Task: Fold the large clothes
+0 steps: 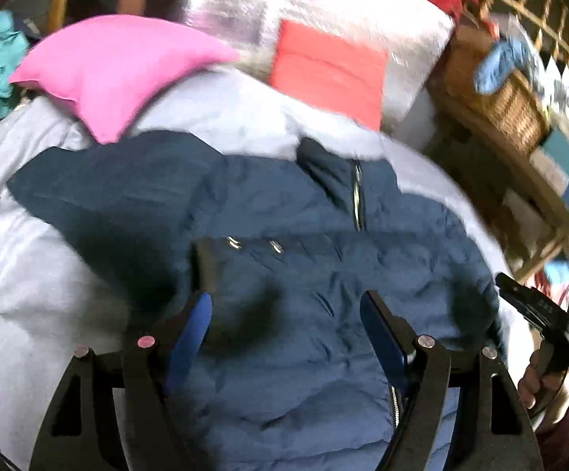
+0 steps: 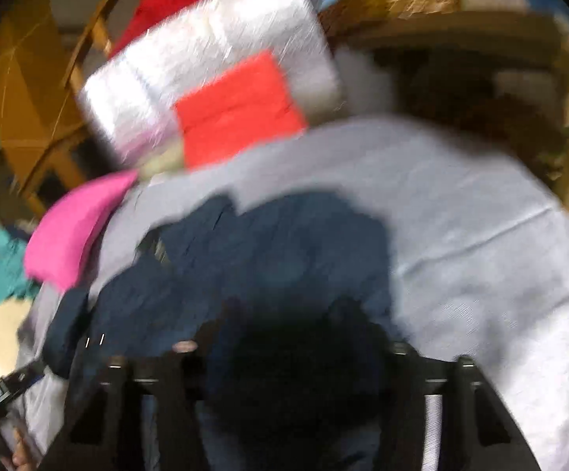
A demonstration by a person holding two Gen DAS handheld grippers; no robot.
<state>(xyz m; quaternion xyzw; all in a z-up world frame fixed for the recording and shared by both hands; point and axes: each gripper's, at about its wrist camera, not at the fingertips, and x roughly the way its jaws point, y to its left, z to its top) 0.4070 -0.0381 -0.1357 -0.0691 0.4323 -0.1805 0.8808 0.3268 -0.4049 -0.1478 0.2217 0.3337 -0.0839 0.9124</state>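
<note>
**Asker:** What are you working on, and where is it?

**Me:** The navy puffer jacket (image 1: 292, 259), spread over the pale grey bedsheet (image 1: 29, 274), front up, zip (image 1: 357, 196) running toward the collar. A pink pillow (image 1: 115, 70) sits just beyond its far shoulder, and a red folded cloth (image 1: 327, 82) rests on a white bundle (image 1: 245, 11) further back.

**Asker:** How do you expect it to handle?

**Me:** Light for its bulk, I'd judge: quilted, puffy, soft, with a slick shell that may slide out of a shallow pinch. It will spring back from a crease too. I'd bite a seam, the hem or a cuff, somewhere the padding thins and the layers bunch.

**Asker:** Your left tongs?

**Me:** My left gripper (image 1: 284, 310) hangs over the jacket's middle, jaws spread wide, blue pads (image 1: 190, 333) plain to see, nothing between them. Whether the tips brush the fabric, I can't say.

**Asker:** And the right?

**Me:** Its own view is badly smeared. My right gripper (image 2: 296, 353) is over the jacket's near edge, dark fabric bunched in front of the fingers, but gripping or merely above it, I can't tell. From the left camera it shows at the jacket's edge, no clearer.
</note>
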